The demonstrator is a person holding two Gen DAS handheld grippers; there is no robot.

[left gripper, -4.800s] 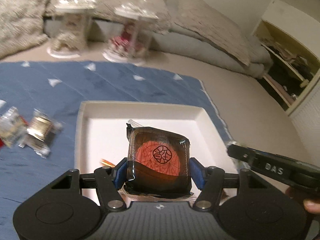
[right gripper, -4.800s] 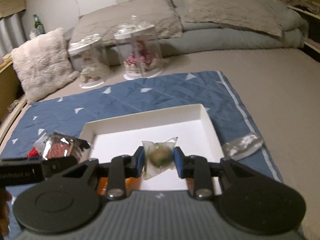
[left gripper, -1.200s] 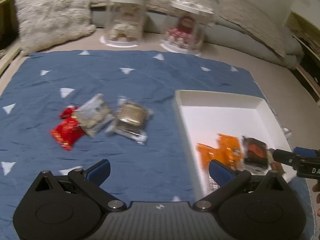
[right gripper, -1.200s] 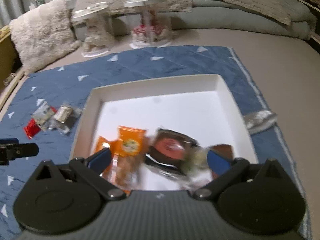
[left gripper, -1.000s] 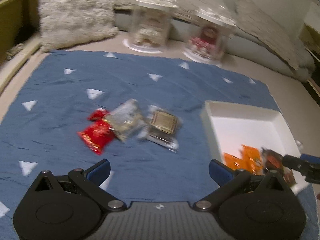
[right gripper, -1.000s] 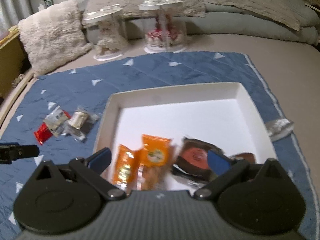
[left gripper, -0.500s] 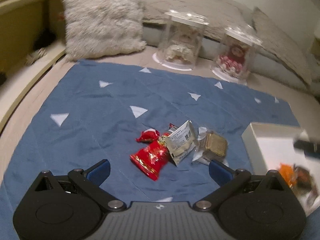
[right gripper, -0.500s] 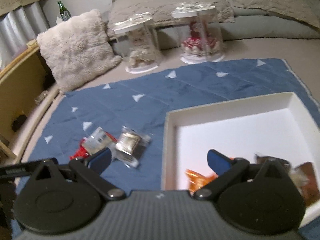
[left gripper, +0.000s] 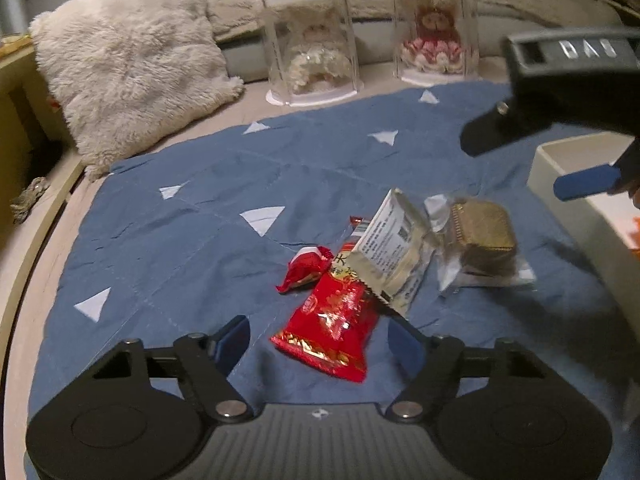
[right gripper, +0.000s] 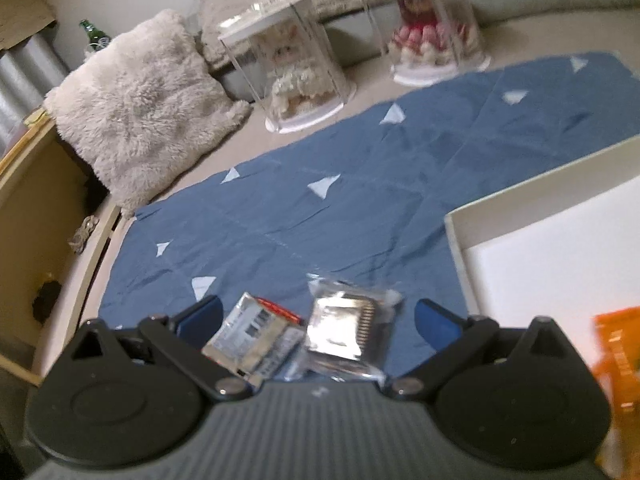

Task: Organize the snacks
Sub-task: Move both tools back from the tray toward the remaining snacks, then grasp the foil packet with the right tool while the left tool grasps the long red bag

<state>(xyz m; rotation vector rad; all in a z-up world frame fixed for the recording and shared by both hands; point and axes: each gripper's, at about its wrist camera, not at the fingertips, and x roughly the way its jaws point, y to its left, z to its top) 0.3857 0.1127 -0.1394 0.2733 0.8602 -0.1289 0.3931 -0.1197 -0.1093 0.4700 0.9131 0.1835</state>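
Loose snacks lie on the blue cloth (left gripper: 200, 216): a large red packet (left gripper: 332, 320), a small red candy (left gripper: 304, 268), a white-and-silver packet (left gripper: 396, 252) and a clear-wrapped brown cake (left gripper: 480, 236). My left gripper (left gripper: 318, 344) is open, its jaws on either side of the red packet's near end. My right gripper (right gripper: 316, 320) is open above the silver packet (right gripper: 252, 336) and the wrapped cake (right gripper: 348, 328); it also shows in the left wrist view (left gripper: 560, 152). The white tray (right gripper: 560, 248) stands to the right with an orange packet (right gripper: 616, 352) in it.
Two clear display cases with dolls (left gripper: 312, 40) (left gripper: 434, 28) stand beyond the cloth. A fluffy pillow (left gripper: 128, 52) lies at the back left. A wooden edge (right gripper: 24, 184) runs along the left side.
Both grippers have swung left from the tray to the loose snacks and come closer to them. The left jaws have narrowed around the red packet.
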